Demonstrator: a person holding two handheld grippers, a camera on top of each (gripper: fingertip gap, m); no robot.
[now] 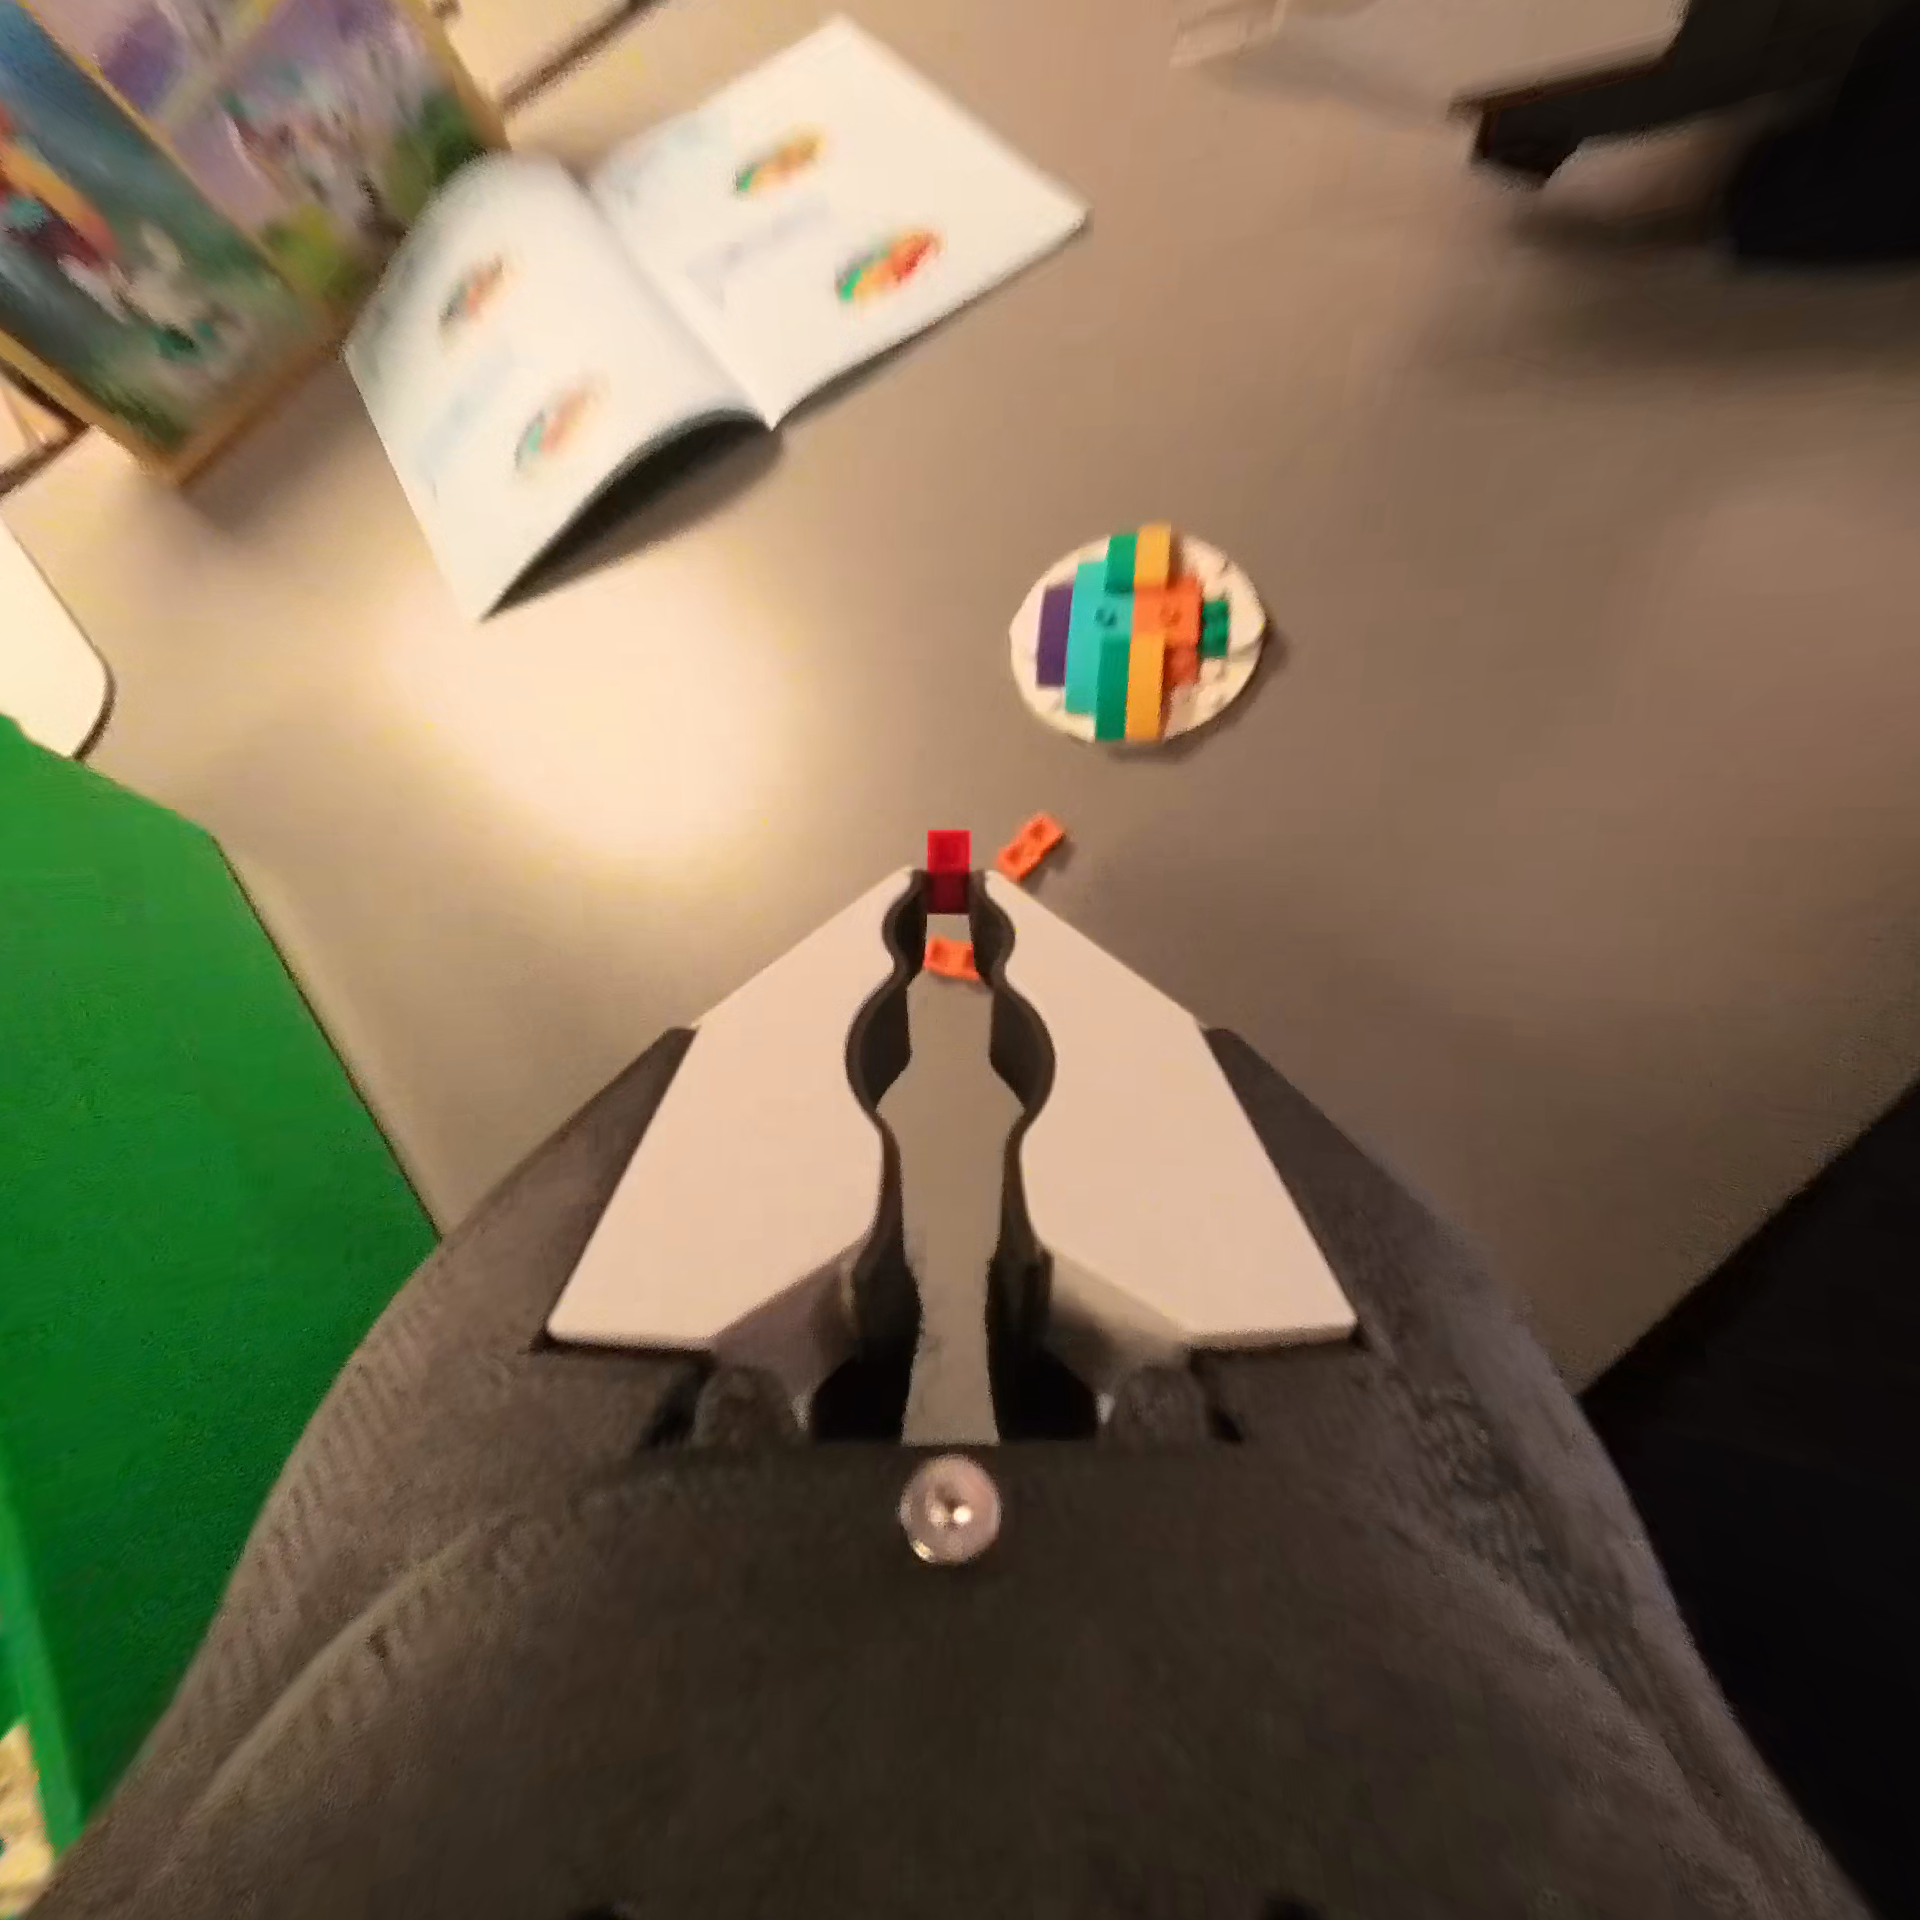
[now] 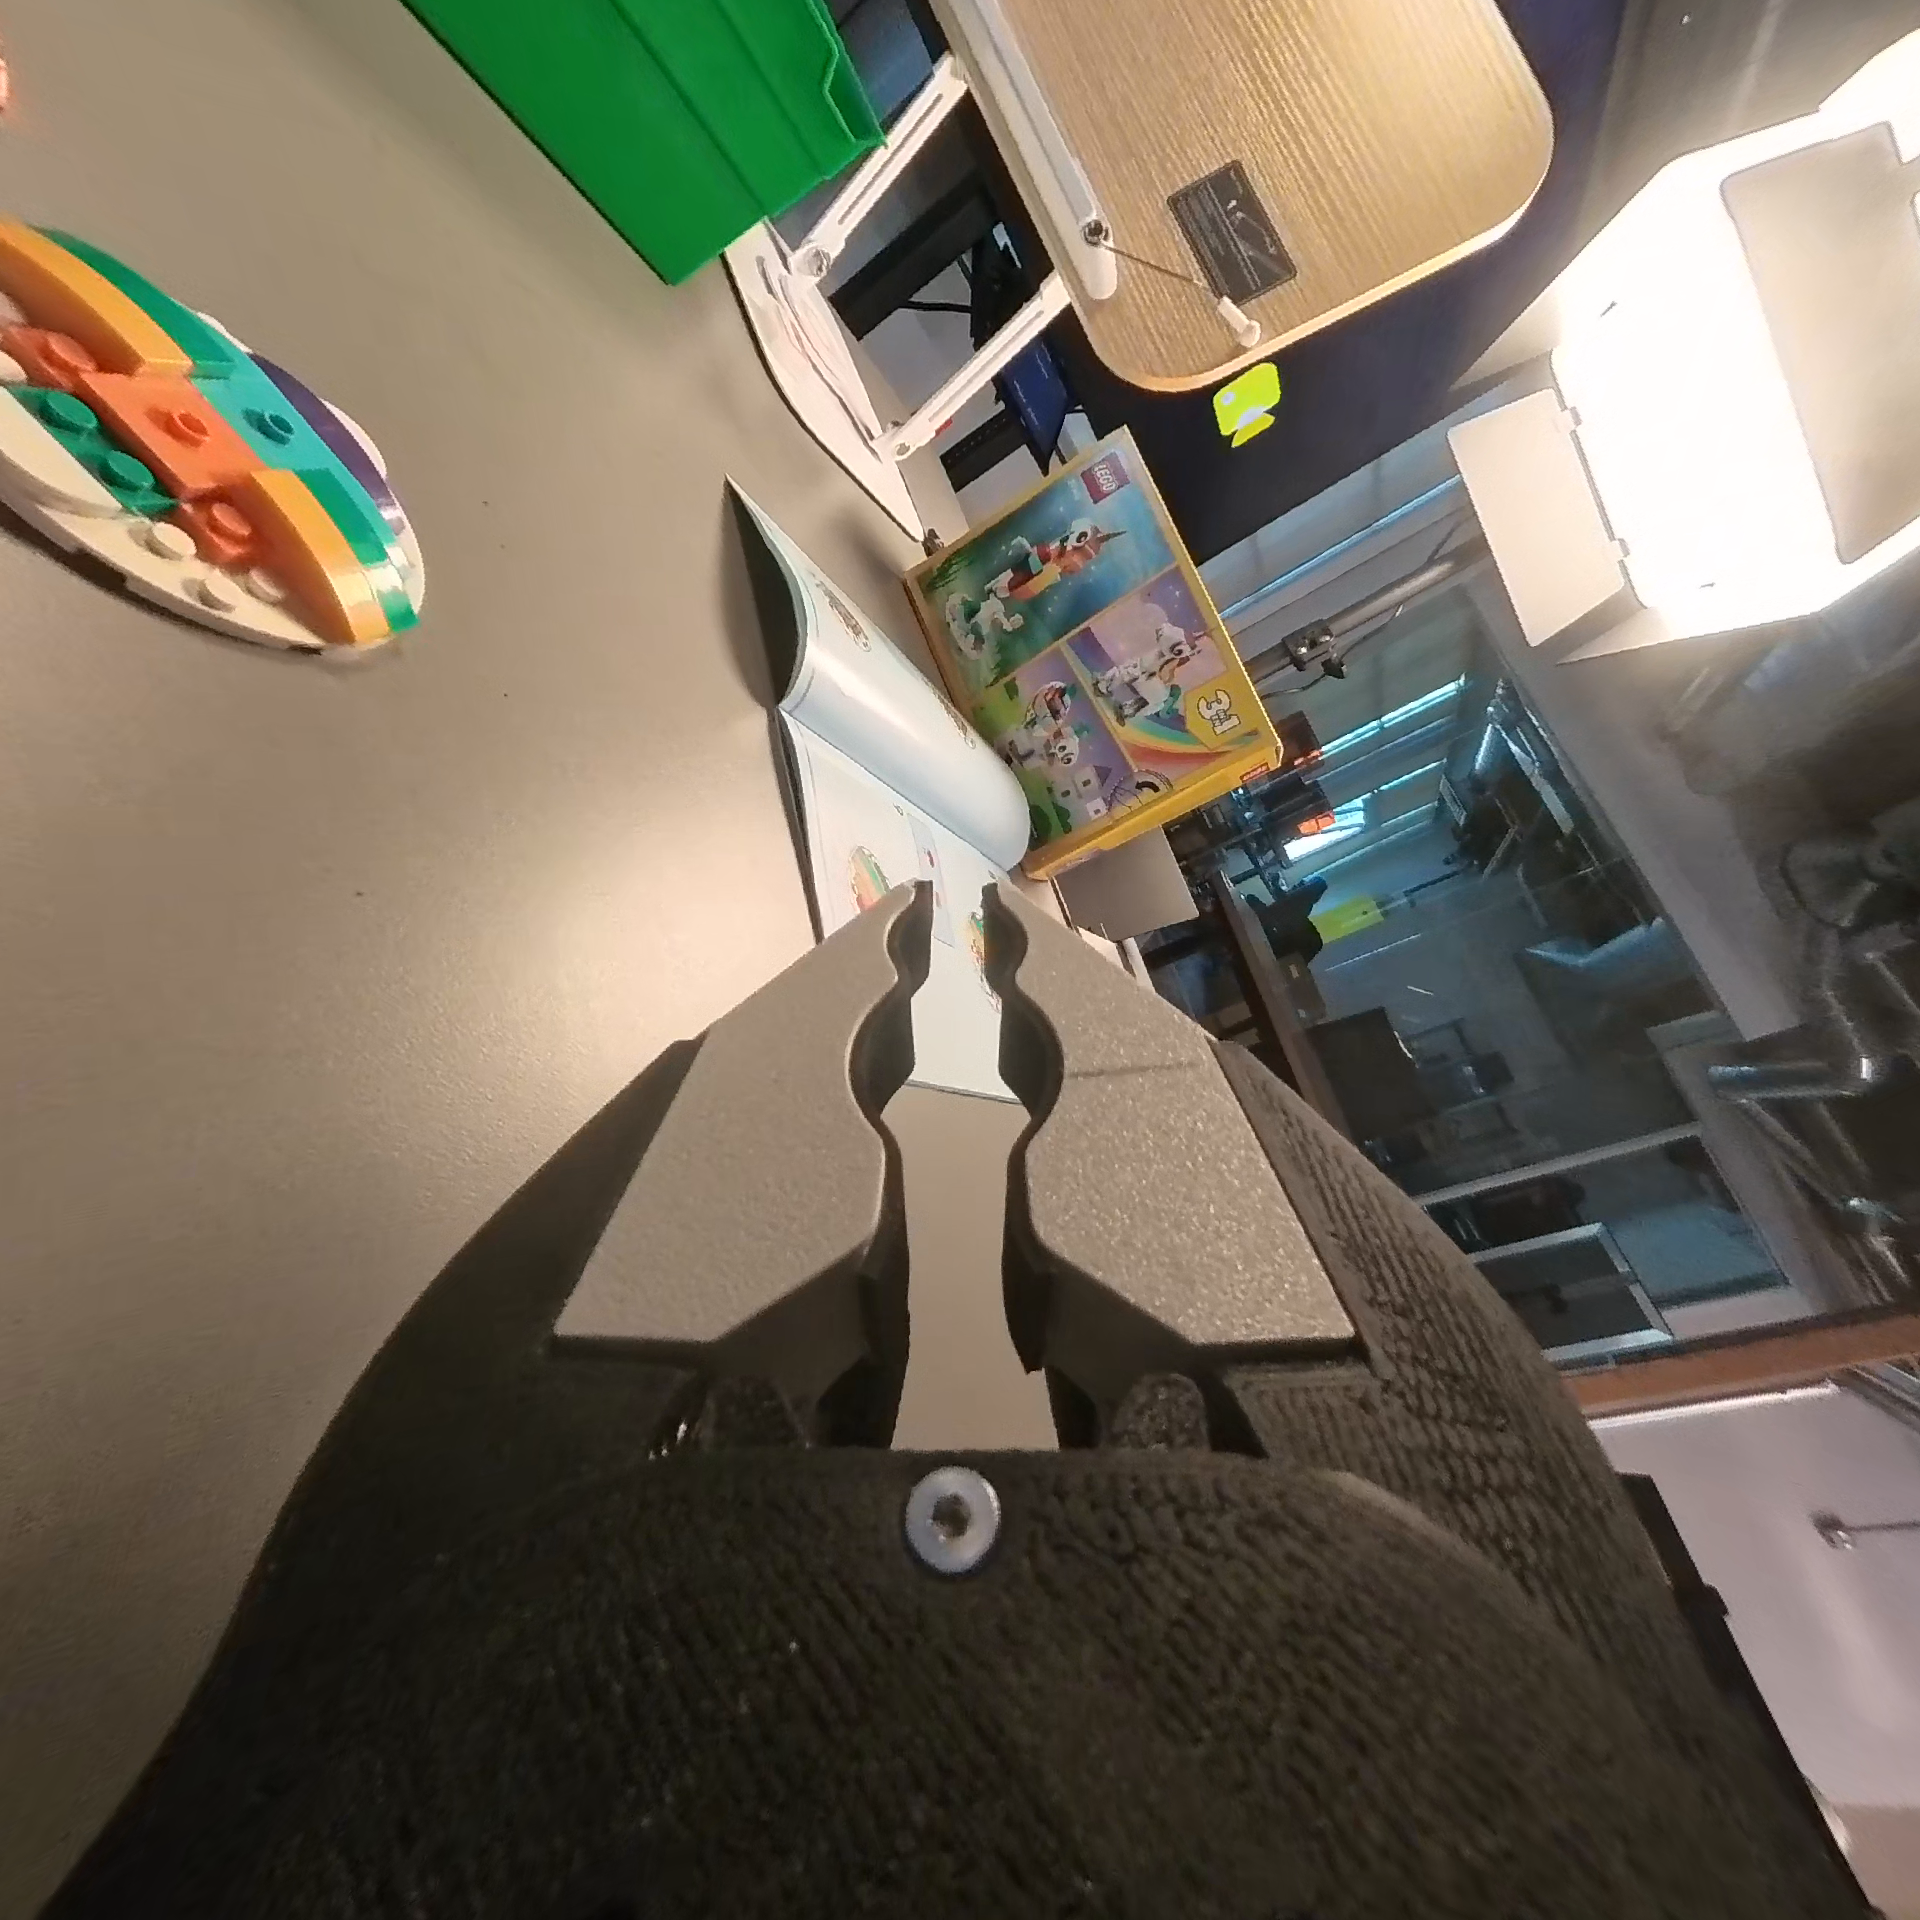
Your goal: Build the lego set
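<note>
Left gripper (image 1: 948,883) pinches red brick (image 1: 948,862), seemingly; blurred, half-hidden.

1. The small brick (image 1: 948,871) was red.
2. Two loose plates (image 1: 1031,844) were orange.
3. The round build (image 1: 1138,636) showed purple, teal, green, yellow and orange stripes on white.
4. The bin (image 2: 665,114) was green.

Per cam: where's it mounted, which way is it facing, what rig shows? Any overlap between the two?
Left wrist view: on the left gripper, tilted down at the grey table; jaws pinch a red brick.
Right wrist view: on the right gripper, rolled sideways, looking across the table; jaws apart, holding nothing.
Shared: round lego build, open instruction booklet, lego box, green bin.
</note>
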